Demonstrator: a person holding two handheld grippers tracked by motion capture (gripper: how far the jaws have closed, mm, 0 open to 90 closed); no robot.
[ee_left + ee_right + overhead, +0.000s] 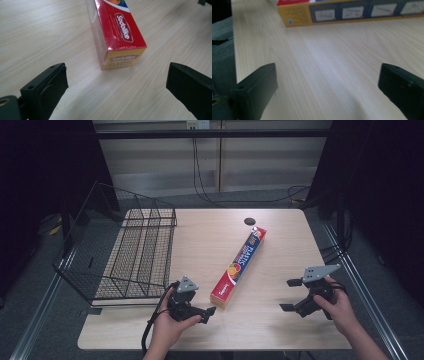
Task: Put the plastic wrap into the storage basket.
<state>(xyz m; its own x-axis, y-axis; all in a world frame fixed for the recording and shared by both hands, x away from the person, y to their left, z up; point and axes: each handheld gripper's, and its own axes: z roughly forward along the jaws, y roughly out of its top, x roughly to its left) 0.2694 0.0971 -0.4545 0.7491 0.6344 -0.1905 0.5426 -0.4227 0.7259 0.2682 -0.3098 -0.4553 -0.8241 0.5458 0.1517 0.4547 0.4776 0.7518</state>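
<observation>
A long red and blue box of plastic wrap (240, 265) lies slantwise on the wooden table (280, 240), with its yellow end towards me. In the left gripper view that end of the box (117, 32) sits just beyond and between my jaws. My left gripper (207, 304) is open, a short way off the box's near end, and nothing is between its jaws (117, 73). My right gripper (290, 295) is open to the right of the box, over bare table. In the right gripper view the box's yellow side (352, 12) lies farther off, past my right gripper (327, 75).
A black wire basket (135, 250) stands on the table's left part, overhanging its left edge. A round black hole (249, 221) is in the tabletop just beyond the box's far end. Cables hang behind the table. The table's front edge is close to both hands.
</observation>
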